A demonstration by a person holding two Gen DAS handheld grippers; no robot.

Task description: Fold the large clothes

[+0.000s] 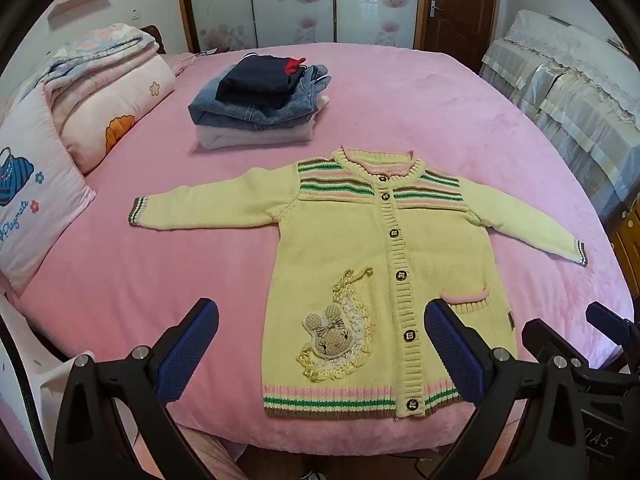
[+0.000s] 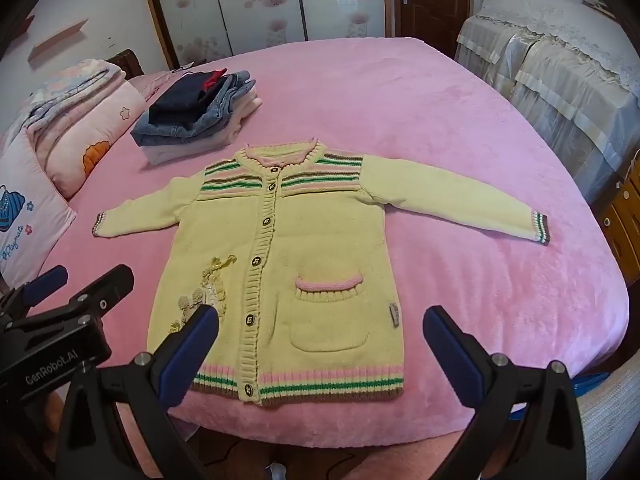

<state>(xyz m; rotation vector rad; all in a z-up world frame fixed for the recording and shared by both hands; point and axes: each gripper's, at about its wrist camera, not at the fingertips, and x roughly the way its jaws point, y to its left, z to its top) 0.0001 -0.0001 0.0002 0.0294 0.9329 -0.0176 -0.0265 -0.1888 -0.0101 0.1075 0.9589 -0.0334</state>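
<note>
A yellow knit cardigan point(image 1: 372, 248) lies flat and buttoned on the pink bed point(image 1: 160, 272), both sleeves spread out, hem toward me. It has striped shoulders, a bunny patch and a small pocket. It also shows in the right wrist view point(image 2: 320, 248). My left gripper point(image 1: 322, 312) is open and empty, held above the hem and lower left half of the cardigan. My right gripper point(image 2: 320, 320) is open and empty above the hem, over the pocket side. Each gripper shows at the edge of the other's view.
A stack of folded clothes point(image 1: 260, 104), dark on denim on white, sits behind the cardigan. Folded quilts point(image 1: 104, 92) and a pillow point(image 1: 32, 200) lie at the left. A covered cabinet point(image 1: 560, 96) stands at the right, a wardrobe and door behind.
</note>
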